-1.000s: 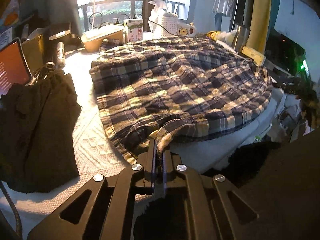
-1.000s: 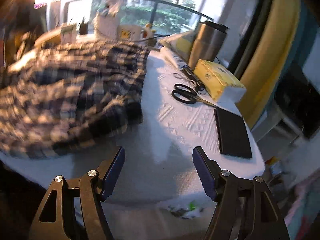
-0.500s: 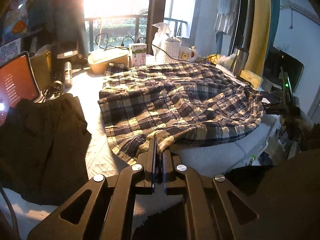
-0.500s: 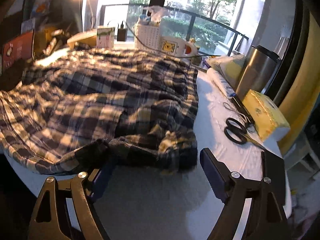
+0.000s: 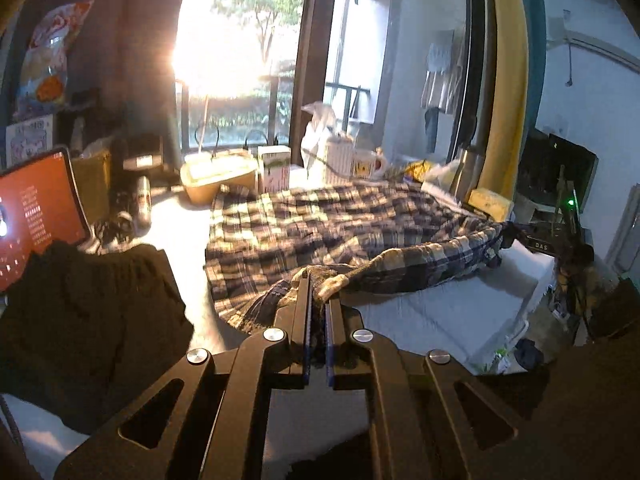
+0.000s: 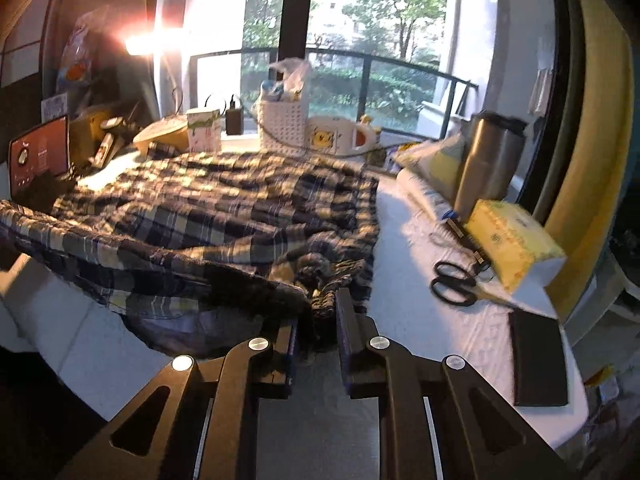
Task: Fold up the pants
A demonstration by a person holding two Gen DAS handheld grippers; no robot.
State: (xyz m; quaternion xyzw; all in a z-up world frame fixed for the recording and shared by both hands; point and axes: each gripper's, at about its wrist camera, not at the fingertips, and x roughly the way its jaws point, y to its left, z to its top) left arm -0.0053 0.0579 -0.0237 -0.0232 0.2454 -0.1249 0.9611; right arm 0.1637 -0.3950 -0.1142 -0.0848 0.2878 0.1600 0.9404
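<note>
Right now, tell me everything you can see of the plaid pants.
The plaid pants are soft woven cloth in dark blue, cream and yellow checks, spread wrinkled over the white-covered table. Their near edge is lifted and bunched. The left gripper is shut on one near corner; the right gripper is closing on the gathered cloth at the other, which sits between its fingers.

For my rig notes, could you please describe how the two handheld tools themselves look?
Both look alike. The left tool and right tool have matte black frames with cut-out slots, round silver screw heads at the linkage joints, and narrow fingers lined with blue pads. No cable, sleeve or marking is visible on either.
</note>
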